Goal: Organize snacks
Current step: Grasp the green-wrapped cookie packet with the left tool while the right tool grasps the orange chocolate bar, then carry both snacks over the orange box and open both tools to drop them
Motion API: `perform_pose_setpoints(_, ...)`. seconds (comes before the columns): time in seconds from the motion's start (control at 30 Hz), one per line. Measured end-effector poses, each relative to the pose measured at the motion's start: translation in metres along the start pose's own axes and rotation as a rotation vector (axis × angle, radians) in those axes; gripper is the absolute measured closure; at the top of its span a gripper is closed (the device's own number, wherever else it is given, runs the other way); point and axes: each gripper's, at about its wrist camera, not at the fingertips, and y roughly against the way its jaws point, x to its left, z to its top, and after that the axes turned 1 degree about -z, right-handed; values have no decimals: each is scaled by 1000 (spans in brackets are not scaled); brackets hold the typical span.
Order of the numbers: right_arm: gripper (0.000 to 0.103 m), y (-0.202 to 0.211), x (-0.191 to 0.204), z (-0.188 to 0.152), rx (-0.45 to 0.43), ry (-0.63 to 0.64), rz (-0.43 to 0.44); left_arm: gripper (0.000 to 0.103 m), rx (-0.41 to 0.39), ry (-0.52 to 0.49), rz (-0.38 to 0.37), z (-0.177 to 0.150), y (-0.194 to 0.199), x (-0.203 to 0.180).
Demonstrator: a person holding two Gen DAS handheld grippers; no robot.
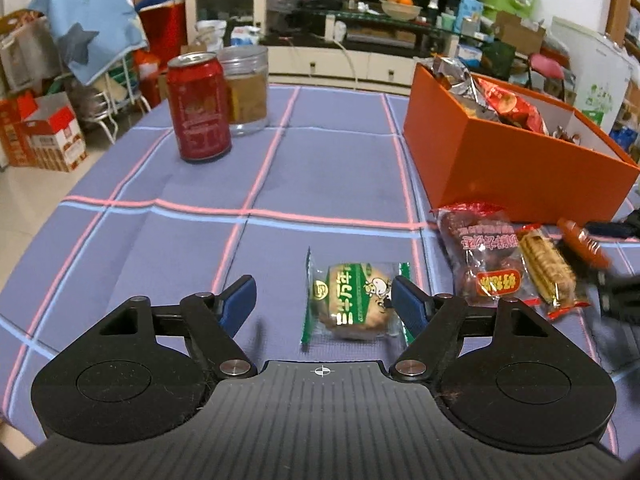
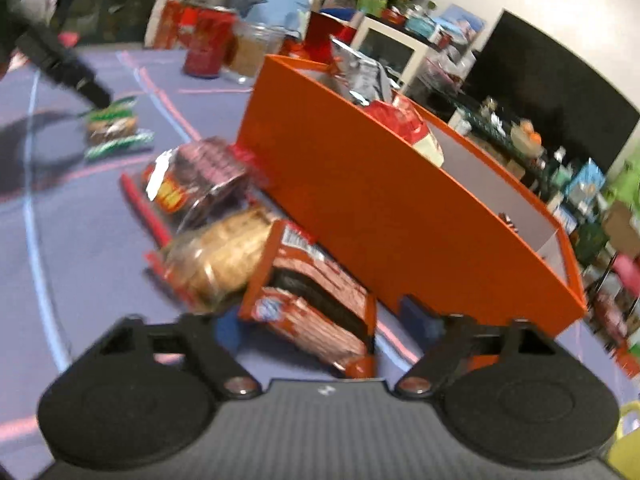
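Red can (image 1: 199, 108): you have it standing upright at the far left of the purple checked cloth (image 1: 328, 168), with a clear jar (image 1: 246, 90) just behind it.
Left gripper (image 1: 322, 300): your blue fingers are spread wide, low over the cloth, with nothing pinched.
Green-wrapped cake (image 1: 358, 302): it lies flat between your left fingers, nearer the right one; you cannot tell whether that finger touches it.
Loose snacks: to its right you have a red-printed date bag (image 1: 486, 262), then a biscuit pack (image 1: 548, 268).
Right gripper (image 2: 320, 320): your fingers are spread on either side of an orange-red wafer pack (image 2: 316, 300); contact is too blurred to tell.
Orange box (image 1: 516, 160): it sits at the right, holding several snack bags already.
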Motion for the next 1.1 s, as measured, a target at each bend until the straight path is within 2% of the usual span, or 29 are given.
perform_pose_setpoints(0.1, 62, -5, 3, 4, 28, -2, -27, 55, -3, 8, 7, 0, 2, -1)
perform_pose_setpoints(0.17, 76, 0, -2, 3, 27, -32, -28, 55, -8, 20, 11, 0, 5, 0)
perform_pose_setpoints(0.23, 78, 5, -13, 1, 27, -100, -13, 54, -18, 35, 26, -1, 9, -1)
perform_pose_setpoints(0.3, 79, 8, -28, -2, 33, -208, 28, 53, -18, 46, 29, -1, 11, -1)
perform_pose_setpoints(0.4, 78, 10, -53, -9, 50, -420, 107, 53, 7, 86, -12, -5, 10, -5)
perform_pose_setpoints(0.47, 79, 12, -64, -14, 49, -518, 154, 53, 21, 117, -49, -6, 7, -7)
perform_pose_setpoints(0.53, 79, 13, -69, -18, 51, -560, 173, 53, 22, 97, -30, -6, 1, -15)
perform_pose_setpoints(0.63, 79, 14, -74, -22, 54, -603, 195, 50, 33, 50, -79, -7, -10, -25)
perform_pose_setpoints(0.67, 79, 14, -74, -22, 53, -605, 197, 47, 27, 25, -74, -7, -14, -29)
perform_pose_setpoints(0.77, 79, 13, -74, -23, 57, -598, 203, 49, 31, -21, -23, -6, -26, -33)
perform_pose_setpoints(0.8, 79, 12, -73, -23, 60, -593, 203, 52, 30, -23, -12, -7, -29, -33)
perform_pose_setpoints(0.83, 78, 13, -73, -24, 64, -592, 206, 59, 30, -38, 10, -6, -32, -34)
perform_pose_setpoints(0.87, 78, 13, -73, -25, 66, -593, 208, 86, 35, -56, 29, -6, -34, -35)
perform_pose_setpoints(0.9, 79, 13, -74, -26, 69, -591, 210, 95, 36, -73, 45, -5, -34, -37)
perform_pose_setpoints(0.97, 81, 13, -73, -26, 73, -590, 210, 103, 51, -57, 20, -3, -33, -35)
perform_pose_setpoints(1.03, 81, 14, -73, -25, 71, -589, 205, 103, 54, -24, -20, -2, -30, -31)
perform_pose_setpoints(1.1, 81, 15, -72, -25, 71, -586, 204, 103, 58, -15, -27, -3, -29, -31)
